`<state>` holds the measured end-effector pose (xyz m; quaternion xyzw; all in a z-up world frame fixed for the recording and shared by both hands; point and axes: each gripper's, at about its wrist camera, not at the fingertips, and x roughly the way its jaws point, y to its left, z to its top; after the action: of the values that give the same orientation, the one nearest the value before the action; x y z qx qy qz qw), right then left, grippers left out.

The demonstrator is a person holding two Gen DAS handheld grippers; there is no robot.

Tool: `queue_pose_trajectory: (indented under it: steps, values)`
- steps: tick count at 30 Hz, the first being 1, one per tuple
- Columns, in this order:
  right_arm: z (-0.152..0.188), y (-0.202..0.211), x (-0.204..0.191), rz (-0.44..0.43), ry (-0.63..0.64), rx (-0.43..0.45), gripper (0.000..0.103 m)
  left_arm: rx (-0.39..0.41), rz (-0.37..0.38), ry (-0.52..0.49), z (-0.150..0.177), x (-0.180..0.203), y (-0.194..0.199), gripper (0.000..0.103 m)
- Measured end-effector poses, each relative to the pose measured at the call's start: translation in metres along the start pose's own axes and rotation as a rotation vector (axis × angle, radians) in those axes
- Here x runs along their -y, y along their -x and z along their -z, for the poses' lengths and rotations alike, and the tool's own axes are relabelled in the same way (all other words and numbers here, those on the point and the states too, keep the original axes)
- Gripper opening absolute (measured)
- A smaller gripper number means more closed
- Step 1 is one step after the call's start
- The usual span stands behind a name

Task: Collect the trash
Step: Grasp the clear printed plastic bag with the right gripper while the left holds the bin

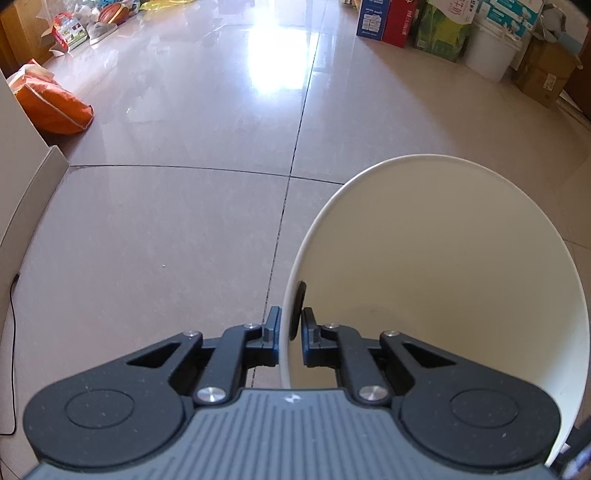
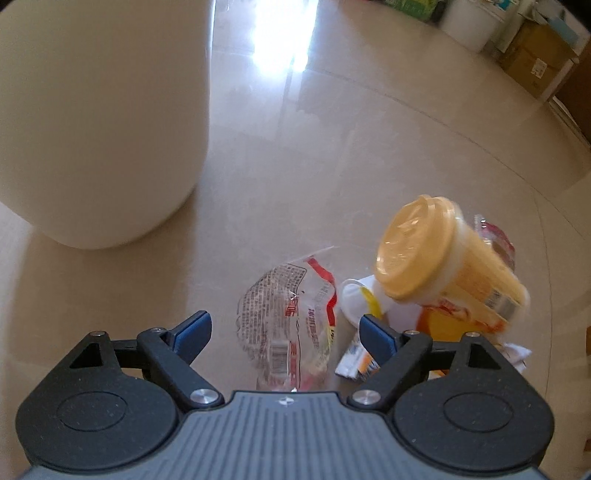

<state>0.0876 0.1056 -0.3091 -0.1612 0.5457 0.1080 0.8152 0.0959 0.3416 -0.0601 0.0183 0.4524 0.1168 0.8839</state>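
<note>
My left gripper (image 1: 290,330) is shut on the rim of a cream-white bin (image 1: 443,266), one finger outside the wall and one inside; the bin's inside looks bare. In the right wrist view the same bin (image 2: 99,122) stands at the upper left on the floor. My right gripper (image 2: 286,332) is open, just above a clear printed plastic wrapper (image 2: 291,317) lying between its fingers. To the right lie a tipped yellow-lidded cup (image 2: 443,258), a small white cup (image 2: 356,297), a small flat packet (image 2: 356,363) and crumpled paper (image 2: 515,352).
Glossy tiled floor (image 1: 184,221) with a bright glare patch. An orange bag (image 1: 55,107) and clutter line the left wall. Boxes (image 1: 384,18), a white bucket (image 1: 487,48) and cardboard cartons (image 1: 546,74) stand along the far right. A black cable (image 1: 13,332) runs at the left.
</note>
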Motion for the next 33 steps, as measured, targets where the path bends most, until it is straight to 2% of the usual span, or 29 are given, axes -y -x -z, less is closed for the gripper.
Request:
queue_pose_trajectory:
  steps: [4, 11, 20, 22, 23, 30, 33]
  values:
    - [-0.002, -0.028, 0.001, 0.019, -0.021, -0.057, 0.09, -0.018, -0.007, -0.003, -0.003, 0.0, 0.0, 0.008]
    - [-0.001, -0.051, 0.005, 0.013, -0.062, -0.11, 0.087, -0.025, -0.006, 0.005, -0.006, 0.0, 0.0, 0.008]
    - [-0.005, -0.055, 0.016, 0.005, -0.091, -0.16, 0.049, -0.029, -0.004, 0.014, -0.007, -0.002, -0.003, 0.008]
    - [-0.007, -0.053, 0.021, -0.002, -0.094, -0.168, 0.035, -0.029, -0.003, 0.014, -0.007, -0.002, -0.003, 0.008]
    - [-0.007, -0.052, 0.023, -0.008, -0.099, -0.173, 0.032, -0.029, -0.003, 0.015, -0.007, -0.003, -0.003, 0.008]
    - [-0.015, -0.019, 0.046, -0.056, -0.148, -0.174, 0.029, -0.033, -0.003, 0.02, -0.007, -0.004, -0.004, 0.008]
    - [-0.023, 0.007, 0.057, -0.074, -0.129, -0.164, 0.029, -0.035, -0.004, 0.019, -0.007, -0.004, -0.004, 0.008]
